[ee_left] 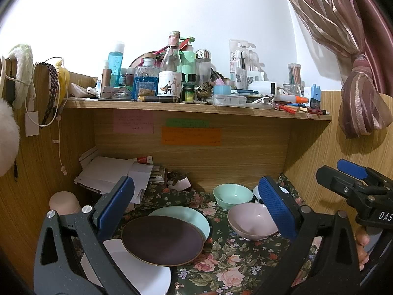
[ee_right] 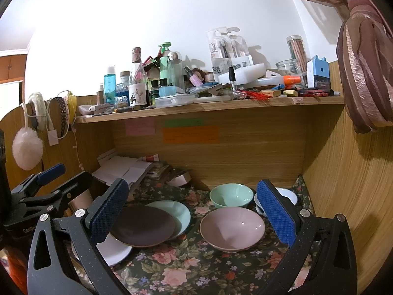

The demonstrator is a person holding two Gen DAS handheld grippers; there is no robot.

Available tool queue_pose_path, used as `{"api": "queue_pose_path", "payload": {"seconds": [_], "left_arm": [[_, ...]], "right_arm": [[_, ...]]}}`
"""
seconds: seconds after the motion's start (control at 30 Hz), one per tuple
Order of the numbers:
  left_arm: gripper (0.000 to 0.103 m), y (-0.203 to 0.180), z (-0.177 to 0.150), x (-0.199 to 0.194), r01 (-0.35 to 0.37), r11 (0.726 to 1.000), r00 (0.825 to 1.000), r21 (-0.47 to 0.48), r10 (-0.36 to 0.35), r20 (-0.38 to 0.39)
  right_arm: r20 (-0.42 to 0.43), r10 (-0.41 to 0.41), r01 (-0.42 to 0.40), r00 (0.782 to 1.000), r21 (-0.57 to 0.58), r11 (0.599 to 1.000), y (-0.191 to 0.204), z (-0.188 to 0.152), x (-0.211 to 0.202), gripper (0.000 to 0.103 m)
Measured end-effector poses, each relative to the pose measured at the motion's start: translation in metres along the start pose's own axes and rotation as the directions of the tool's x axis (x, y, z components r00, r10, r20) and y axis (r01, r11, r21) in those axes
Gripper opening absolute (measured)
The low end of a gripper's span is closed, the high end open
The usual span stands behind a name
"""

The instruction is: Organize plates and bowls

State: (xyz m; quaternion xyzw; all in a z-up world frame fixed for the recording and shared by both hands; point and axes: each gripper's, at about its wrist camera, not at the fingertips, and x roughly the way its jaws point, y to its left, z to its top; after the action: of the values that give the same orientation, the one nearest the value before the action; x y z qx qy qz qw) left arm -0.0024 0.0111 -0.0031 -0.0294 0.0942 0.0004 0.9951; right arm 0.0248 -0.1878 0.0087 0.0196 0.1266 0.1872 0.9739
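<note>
On the floral cloth a dark brown plate lies on top of a white plate and overlaps a mint plate. A pink bowl, a mint bowl and a partly hidden white bowl stand to the right. My left gripper is open above the plates, holding nothing. In the right wrist view the brown plate, mint plate, white plate, pink bowl, mint bowl and white bowl show. My right gripper is open and empty.
A wooden shelf crowded with bottles and jars hangs over the desk. Papers are piled at the back left. Wooden walls close in the left, back and right. A beige cup stands at the left. A curtain hangs at the right.
</note>
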Motion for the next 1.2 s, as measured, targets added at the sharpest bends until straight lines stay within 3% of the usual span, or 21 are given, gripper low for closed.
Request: {"api": "queue_pose_path", "payload": {"seconds": [0.23, 0.67, 1.2], "left_arm": [[0.103, -0.008, 0.001, 0.0, 0.001, 1.0, 1.0, 0.012, -0.001, 0.012], [0.103, -0.015, 0.0, 0.005, 0.003, 1.0, 0.999, 0.023, -0.003, -0.033], [0.103, 0.007, -0.015, 0.033, 0.0, 1.0, 0.986, -0.015, -0.002, -0.166]], "right_arm": [[-0.002, 0.004, -0.004, 1.0, 0.017, 1.0, -0.002, 0.001, 0.001, 0.103], [-0.003, 0.004, -0.004, 1.0, 0.021, 1.0, -0.005, -0.001, 0.002, 0.103], [-0.08, 0.043, -0.042, 0.996, 0.015, 0.999, 0.0, -0.017, 0.044, 0.103]]}}
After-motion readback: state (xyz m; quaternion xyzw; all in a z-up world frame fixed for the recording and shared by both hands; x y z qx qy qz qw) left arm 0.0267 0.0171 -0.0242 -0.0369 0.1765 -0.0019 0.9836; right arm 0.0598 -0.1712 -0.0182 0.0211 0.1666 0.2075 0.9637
